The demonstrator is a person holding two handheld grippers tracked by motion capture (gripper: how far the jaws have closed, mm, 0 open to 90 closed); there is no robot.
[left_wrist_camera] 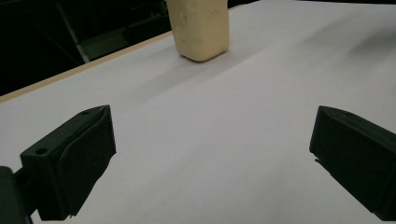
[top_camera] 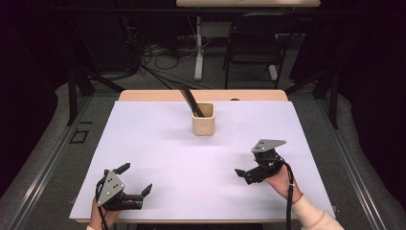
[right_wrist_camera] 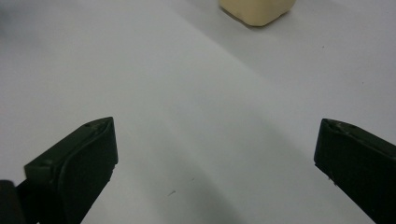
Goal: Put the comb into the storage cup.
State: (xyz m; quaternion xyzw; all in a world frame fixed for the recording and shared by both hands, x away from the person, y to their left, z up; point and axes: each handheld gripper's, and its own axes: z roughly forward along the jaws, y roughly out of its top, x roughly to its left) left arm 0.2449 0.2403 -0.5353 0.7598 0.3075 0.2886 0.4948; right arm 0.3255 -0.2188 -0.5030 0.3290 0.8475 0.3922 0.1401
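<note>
White sheet (top_camera: 191,158) covers most of the wooden table (top_camera: 143,95), whose bare edge shows along the far side. A cream square-sided cup (top_camera: 203,119) stands upright on the sheet, near the far edge and roughly centred between the sides. A dark flat tool (top_camera: 190,100) stands in the cup, leaning toward the far left, its upper end clear of the rim.

Left gripper (top_camera: 136,179): held low at the near left corner of the sheet, jaws spread wide, nothing between them. Its own view confirms the jaws apart over bare sheet, with the cup (left_wrist_camera: 200,28) ahead and well apart.

Right gripper (top_camera: 242,173): held at the near right of the sheet, pointing leftward across it, grey plate on top, cable trailing back along the sleeve. In the high view its jaw spacing is hard to judge; its own view shows both jaws wide apart, grasping nothing, with the base of the cup (right_wrist_camera: 257,10) at the top edge, well apart.

Neither gripper touches the cup or the tool.
</note>
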